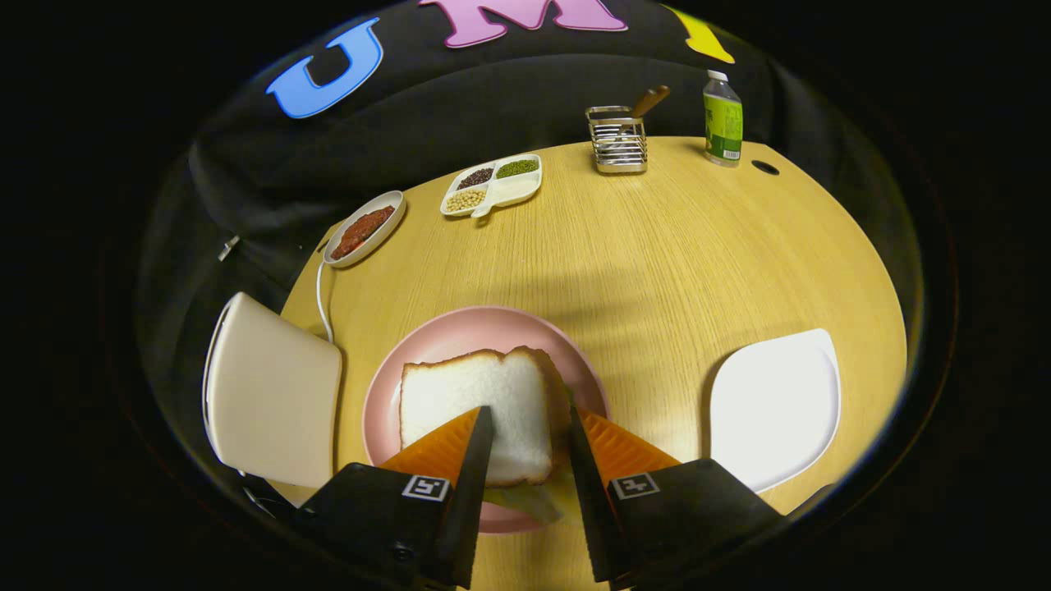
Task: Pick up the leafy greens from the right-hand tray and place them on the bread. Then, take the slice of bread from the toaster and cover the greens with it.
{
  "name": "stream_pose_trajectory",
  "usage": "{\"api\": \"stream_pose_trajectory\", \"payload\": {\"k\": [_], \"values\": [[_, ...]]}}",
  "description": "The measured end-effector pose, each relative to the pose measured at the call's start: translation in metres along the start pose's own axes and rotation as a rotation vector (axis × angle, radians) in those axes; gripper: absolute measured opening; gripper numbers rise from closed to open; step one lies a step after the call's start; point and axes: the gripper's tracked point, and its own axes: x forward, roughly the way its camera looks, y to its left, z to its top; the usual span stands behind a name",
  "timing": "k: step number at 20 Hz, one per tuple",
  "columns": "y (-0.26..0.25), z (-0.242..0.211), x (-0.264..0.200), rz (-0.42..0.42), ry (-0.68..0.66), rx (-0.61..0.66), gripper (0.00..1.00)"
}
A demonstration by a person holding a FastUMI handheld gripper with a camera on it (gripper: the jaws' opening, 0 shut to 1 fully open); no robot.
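On the pink plate (386, 394), between my jaws, I note a bread slice (472, 402) lying over leafy greens (525, 499), which show at its near edge. My gripper (530, 427) stands with jaws apart, either side of the slice, clamping nothing. Right of the plate the white tray (776, 406) sits on the counter (657, 246); the toaster (271, 394) stands left.

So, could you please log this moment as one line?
gripper: open, astride bread slice | slice on greens on pink plate | white tray bare
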Motion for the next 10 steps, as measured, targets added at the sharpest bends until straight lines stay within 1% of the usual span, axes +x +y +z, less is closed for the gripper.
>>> {"api": "stream_pose_trajectory", "payload": {"k": [1, 3, 4, 5, 6, 7, 8, 9, 10], "values": [[-0.003, 0.001, 0.001, -0.021, -0.004, -0.035, 0.62], [-0.005, 0.004, 0.001, -0.050, -0.014, -0.104, 0.68], [-0.004, 0.006, -0.001, -0.061, -0.021, -0.141, 0.68], [-0.009, 0.009, 0.003, -0.081, -0.036, -0.184, 0.74], [-0.009, 0.012, 0.000, -0.089, -0.049, -0.210, 0.77], [-0.009, 0.015, -0.003, -0.093, -0.064, -0.222, 0.92], [-0.006, 0.016, -0.006, -0.085, -0.077, -0.221, 0.97], [-0.004, 0.018, -0.010, -0.079, -0.089, -0.218, 1.00], [-0.005, 0.019, -0.014, -0.078, -0.100, -0.217, 1.00]]}}
